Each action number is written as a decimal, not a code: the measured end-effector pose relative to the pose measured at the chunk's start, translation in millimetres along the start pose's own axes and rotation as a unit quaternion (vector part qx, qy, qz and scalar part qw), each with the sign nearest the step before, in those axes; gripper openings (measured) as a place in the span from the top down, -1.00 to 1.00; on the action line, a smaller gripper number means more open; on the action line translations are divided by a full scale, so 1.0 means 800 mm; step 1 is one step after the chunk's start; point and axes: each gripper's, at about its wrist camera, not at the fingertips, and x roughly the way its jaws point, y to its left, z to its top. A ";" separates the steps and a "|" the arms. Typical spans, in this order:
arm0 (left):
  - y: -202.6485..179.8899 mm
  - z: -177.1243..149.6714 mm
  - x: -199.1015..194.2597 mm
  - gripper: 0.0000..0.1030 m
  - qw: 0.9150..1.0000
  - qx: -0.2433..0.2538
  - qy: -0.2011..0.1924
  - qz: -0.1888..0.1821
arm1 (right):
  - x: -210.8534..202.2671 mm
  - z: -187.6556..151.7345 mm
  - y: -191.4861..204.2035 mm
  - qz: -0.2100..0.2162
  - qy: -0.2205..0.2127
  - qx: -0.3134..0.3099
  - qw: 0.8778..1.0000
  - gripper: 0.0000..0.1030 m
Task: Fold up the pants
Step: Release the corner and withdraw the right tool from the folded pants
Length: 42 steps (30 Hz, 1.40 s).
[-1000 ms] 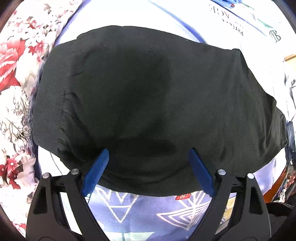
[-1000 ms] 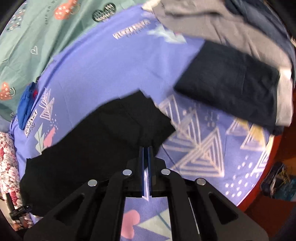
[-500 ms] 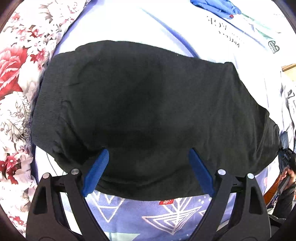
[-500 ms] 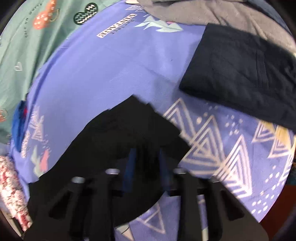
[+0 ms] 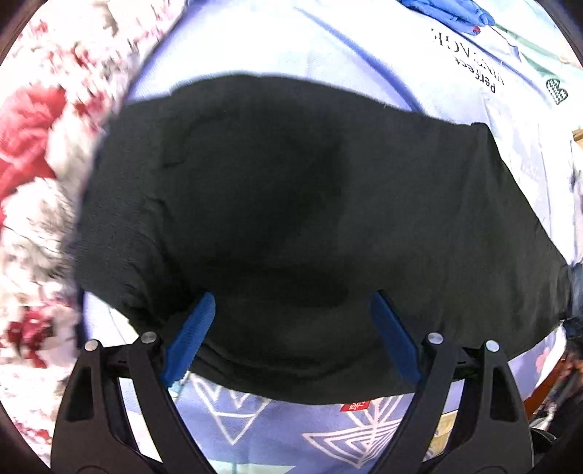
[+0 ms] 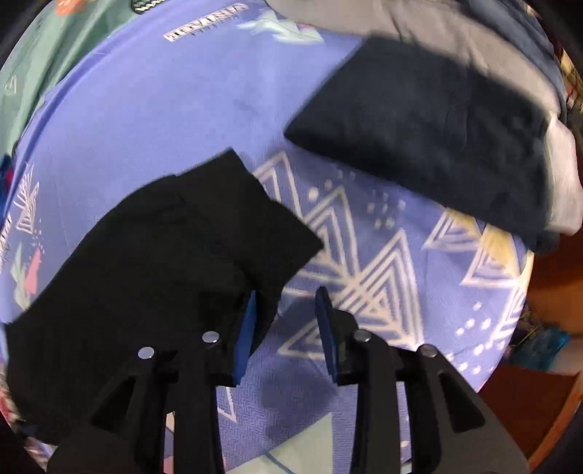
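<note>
The black pants (image 5: 291, 218) lie flat on a purple patterned sheet (image 5: 328, 437) and fill most of the left wrist view. My left gripper (image 5: 291, 335) is open, its blue pads (image 5: 189, 335) spread over the near hem of the pants. In the right wrist view the pants (image 6: 164, 262) lie at the left, their leg end pointing right. My right gripper (image 6: 288, 328) is open, with its left pad (image 6: 247, 335) at the edge of the black cloth and its right pad over the bare sheet (image 6: 364, 273).
A folded dark navy garment (image 6: 437, 146) lies on grey clothes (image 6: 561, 175) at the back right. A red-and-white floral fabric (image 5: 36, 164) borders the left side. A blue cloth (image 5: 448, 11) lies at the far edge. The bed edge drops off at the right (image 6: 539, 284).
My right gripper has opened from shut and shifted right along the pants' leg end. My left gripper stays open over the hem; its view has shifted slightly.
</note>
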 end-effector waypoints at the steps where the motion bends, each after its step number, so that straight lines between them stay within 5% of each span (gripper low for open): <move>1: -0.002 0.002 -0.009 -0.71 1.000 0.004 -0.012 0.004 | -0.015 0.005 0.009 -0.016 -0.016 -0.006 1.000 0.34; 4: -0.002 0.004 -0.036 -0.72 0.999 0.014 -0.046 -0.001 | -0.073 0.020 0.060 -0.032 -0.105 -0.065 0.992 0.16; 8: 0.013 0.006 -0.046 -0.72 0.998 -0.009 -0.060 -0.018 | -0.100 0.021 0.164 0.131 -0.113 -0.133 0.976 0.16; 12: 0.038 0.001 -0.038 -0.72 0.998 -0.048 -0.048 -0.009 | -0.092 -0.016 0.326 0.250 -0.068 -0.268 0.928 0.16; 14: 0.058 -0.005 -0.029 -0.72 0.996 -0.072 -0.046 -0.022 | -0.085 -0.046 0.408 0.291 -0.041 -0.343 0.892 0.16; 21: 0.071 -0.034 -0.021 -0.72 0.995 -0.083 -0.051 -0.038 | -0.062 -0.118 0.585 0.262 -0.009 -0.494 0.829 0.16; 25: 0.079 -0.040 -0.014 -0.72 0.992 -0.099 -0.050 -0.052 | -0.041 -0.134 0.632 0.239 0.008 -0.536 0.809 0.16; 26: 0.070 -0.036 -0.010 -0.72 0.992 -0.099 -0.050 -0.052 | -0.033 -0.135 0.634 0.235 0.012 -0.542 0.807 0.41; 27: 0.072 -0.036 -0.010 -0.72 0.992 -0.100 -0.049 -0.054 | -0.027 -0.136 0.638 0.241 0.029 -0.547 0.801 0.90; 30: 0.074 -0.032 -0.008 -0.72 0.990 -0.112 -0.047 -0.066 | -0.030 -0.130 0.637 0.248 0.024 -0.550 0.797 0.94; 33: 0.082 -0.032 -0.010 -0.72 0.988 -0.128 -0.049 -0.076 | -0.036 -0.108 0.628 0.261 0.003 -0.510 0.819 1.00; 37: 0.069 -0.025 0.004 -0.72 0.992 -0.114 -0.034 -0.050 | -0.008 -0.122 0.630 0.243 -0.001 -0.520 0.819 0.98; 40: 0.065 -0.023 -0.008 -0.72 0.992 -0.116 -0.037 -0.044 | -0.015 -0.108 0.620 0.243 -0.005 -0.491 0.837 0.55; 42: 0.062 -0.023 -0.022 -0.72 0.992 -0.111 -0.049 -0.045 | -0.031 -0.087 0.591 0.269 -0.012 -0.453 0.850 0.49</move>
